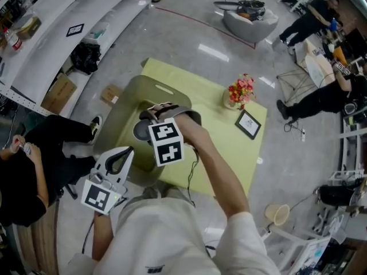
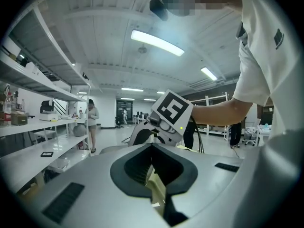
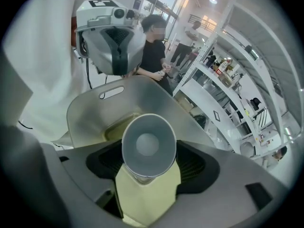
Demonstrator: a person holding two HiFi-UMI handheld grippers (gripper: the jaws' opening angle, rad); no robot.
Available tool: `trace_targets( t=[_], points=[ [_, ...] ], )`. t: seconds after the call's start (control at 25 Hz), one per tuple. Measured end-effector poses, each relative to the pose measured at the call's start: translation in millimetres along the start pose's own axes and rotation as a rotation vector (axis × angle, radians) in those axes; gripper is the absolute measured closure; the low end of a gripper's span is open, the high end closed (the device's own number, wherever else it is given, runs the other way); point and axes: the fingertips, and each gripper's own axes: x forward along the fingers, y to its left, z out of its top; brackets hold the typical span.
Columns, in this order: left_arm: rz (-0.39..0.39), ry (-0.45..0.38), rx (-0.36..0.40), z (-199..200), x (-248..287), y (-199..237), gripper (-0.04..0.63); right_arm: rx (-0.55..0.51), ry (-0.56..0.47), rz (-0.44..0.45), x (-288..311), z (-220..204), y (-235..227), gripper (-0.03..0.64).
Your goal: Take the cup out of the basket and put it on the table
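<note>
A grey cup (image 3: 148, 146) sits mouth-up between the pads of my right gripper (image 3: 148, 167), which is shut on it. In the head view the cup (image 1: 142, 132) hangs over the open grey-green basket (image 1: 129, 96), gripped by the right gripper (image 1: 148, 122) pointing steeply down. The basket (image 3: 142, 94) with its handle slot lies beneath, on the yellow-green table (image 1: 229, 148). My left gripper (image 1: 127, 151) is held off the table's near-left corner, roughly level, its jaws together and empty (image 2: 153, 148); it shows too in the right gripper view (image 3: 114, 37).
A vase of red flowers (image 1: 241, 90) and a small framed picture (image 1: 248, 124) stand on the table's far right. A person in black (image 1: 34, 165) sits close at the left. White shelves (image 1: 51, 44) run along the left, with a cardboard box (image 1: 58, 93) on the floor.
</note>
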Motion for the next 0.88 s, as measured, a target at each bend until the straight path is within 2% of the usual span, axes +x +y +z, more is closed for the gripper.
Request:
trace_targets(
  t=[0.88],
  points=[
    [-0.18, -0.032, 0.037, 18, 36, -40, 0.585, 0.128, 0.032, -0.16, -99, -31, 13, 0.278]
  ],
)
